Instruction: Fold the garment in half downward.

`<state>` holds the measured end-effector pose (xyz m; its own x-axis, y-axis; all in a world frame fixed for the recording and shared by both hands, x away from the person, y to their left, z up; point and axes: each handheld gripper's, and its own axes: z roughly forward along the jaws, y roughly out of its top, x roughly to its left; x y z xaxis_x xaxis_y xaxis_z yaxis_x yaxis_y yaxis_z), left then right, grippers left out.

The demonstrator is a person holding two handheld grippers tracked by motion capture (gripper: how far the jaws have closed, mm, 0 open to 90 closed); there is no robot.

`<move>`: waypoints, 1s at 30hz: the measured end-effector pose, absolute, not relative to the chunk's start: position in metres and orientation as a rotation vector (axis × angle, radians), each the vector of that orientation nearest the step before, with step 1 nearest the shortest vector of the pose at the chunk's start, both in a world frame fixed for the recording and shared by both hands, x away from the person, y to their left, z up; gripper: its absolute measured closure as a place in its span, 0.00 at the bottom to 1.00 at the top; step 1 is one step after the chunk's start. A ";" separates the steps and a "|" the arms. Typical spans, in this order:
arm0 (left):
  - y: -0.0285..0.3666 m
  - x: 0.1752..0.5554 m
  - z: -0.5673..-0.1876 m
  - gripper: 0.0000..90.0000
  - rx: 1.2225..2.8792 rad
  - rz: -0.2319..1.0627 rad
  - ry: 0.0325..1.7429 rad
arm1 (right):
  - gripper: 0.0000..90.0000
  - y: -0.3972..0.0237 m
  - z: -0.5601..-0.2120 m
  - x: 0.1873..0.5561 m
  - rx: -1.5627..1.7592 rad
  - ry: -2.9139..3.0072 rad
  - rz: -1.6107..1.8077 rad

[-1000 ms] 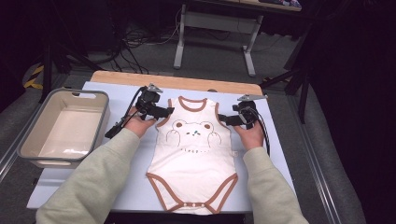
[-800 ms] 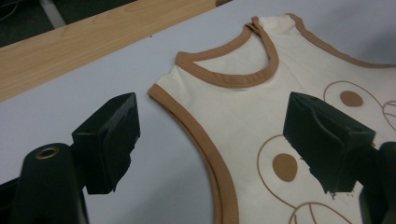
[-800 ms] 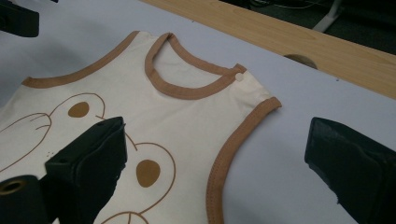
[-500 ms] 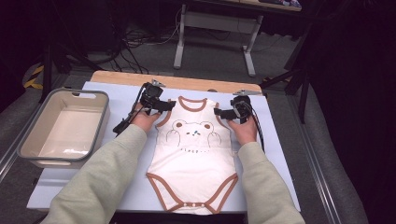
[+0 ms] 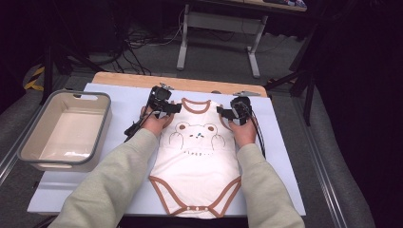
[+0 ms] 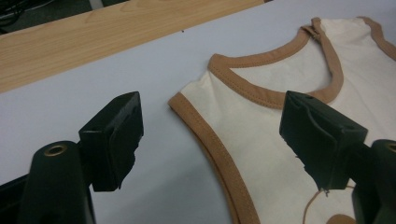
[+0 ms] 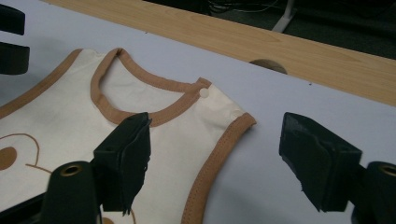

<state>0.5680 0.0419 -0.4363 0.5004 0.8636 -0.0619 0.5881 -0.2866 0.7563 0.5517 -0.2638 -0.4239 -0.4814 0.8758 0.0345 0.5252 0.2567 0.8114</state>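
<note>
From the high view, the bodysuit lies flat and face up in the middle of the tabletop, with the left gripper at one shoulder strap and the right gripper at the other. A grey bin sits well off to the left. The risk here is an uneven lift: if one side bites and the other misses, the garment will swing and crumple.

In the left gripper view, the jaws stand open, astride the brown-trimmed shoulder edge, and nothing is pinched yet. One jaw hangs over bare tabletop and the other over the cloth. If it comes down too shallow it may catch only the trim, which could slip free.

In the right gripper view, the jaws have just been closing in but they are not yet clamped, with the shoulder corner lying between them. A small snap sits close by on the strap, and a bite landing on it might not hold. I can't quite tell whether the lower jaw edges already brush the fabric. If they do, they could push the corner into a fold before the grip sets.
</note>
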 end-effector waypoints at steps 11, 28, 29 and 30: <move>0.034 0.575 -0.450 0.28 2.065 0.473 1.278 | 0.40 -0.254 -0.444 0.561 1.326 2.142 1.042; 0.023 0.584 -0.455 0.52 2.087 0.451 1.302 | 0.59 -0.243 -0.453 0.576 1.382 2.158 0.907; 0.022 0.585 -0.455 0.52 2.089 0.453 1.299 | 0.59 -0.243 -0.453 0.577 1.383 2.161 0.902; 0.021 0.585 -0.455 0.53 2.087 0.446 1.308 | 0.59 -0.242 -0.453 0.579 1.380 2.162 0.896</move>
<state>0.5852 0.0213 -0.4549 0.4508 0.8916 -0.0433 0.6792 -0.3111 0.6648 0.5787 -0.2424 -0.4528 -0.4182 0.9083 -0.0077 0.6366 0.2991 0.7109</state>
